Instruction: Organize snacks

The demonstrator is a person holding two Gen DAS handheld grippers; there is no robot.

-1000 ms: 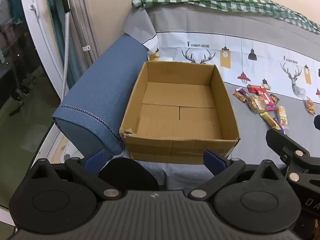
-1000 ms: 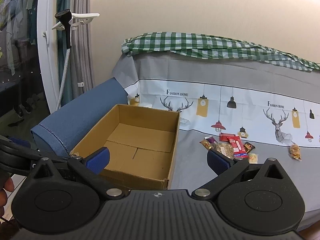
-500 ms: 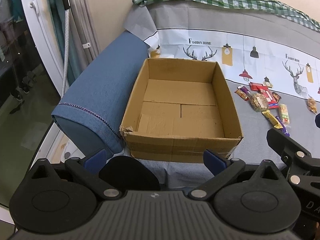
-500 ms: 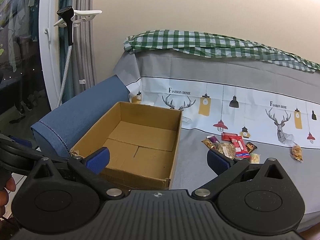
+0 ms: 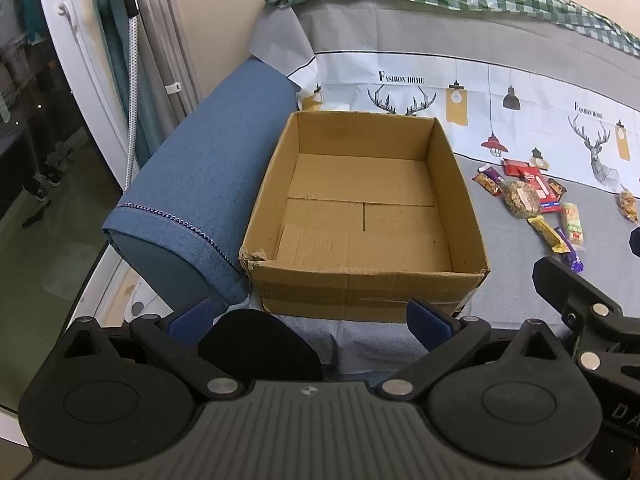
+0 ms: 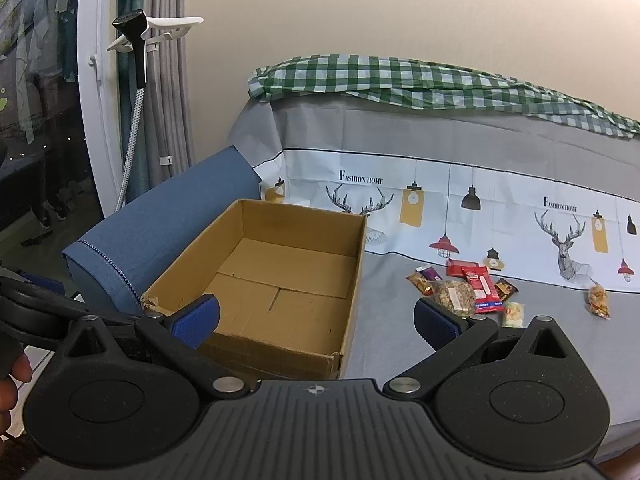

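An empty brown cardboard box point(image 5: 366, 276) point(image 6: 344, 280) sits on the grey sofa seat. To its right lies a cluster of wrapped snacks point(image 5: 524, 196) point(image 6: 468, 290), with a round bag of nuts point(image 6: 456, 296) among red and yellow bars. One small snack bag point(image 6: 598, 300) lies apart, farther right. My left gripper point(image 5: 310, 320) hangs open before the box's near wall, holding nothing. My right gripper point(image 6: 316, 318) is open too, over the box's near right corner, short of the snacks.
A blue sofa armrest point(image 5: 204, 200) borders the box on the left. A printed deer cloth point(image 6: 460, 200) and a green checked cloth point(image 6: 420, 84) cover the backrest. A glass door point(image 6: 40, 140), curtain and steamer head point(image 6: 134, 40) stand at left.
Both views have drifted slightly closer and higher; the box and snacks sit a little lower in frame. Both grippers stay open and nothing on the seat has moved.
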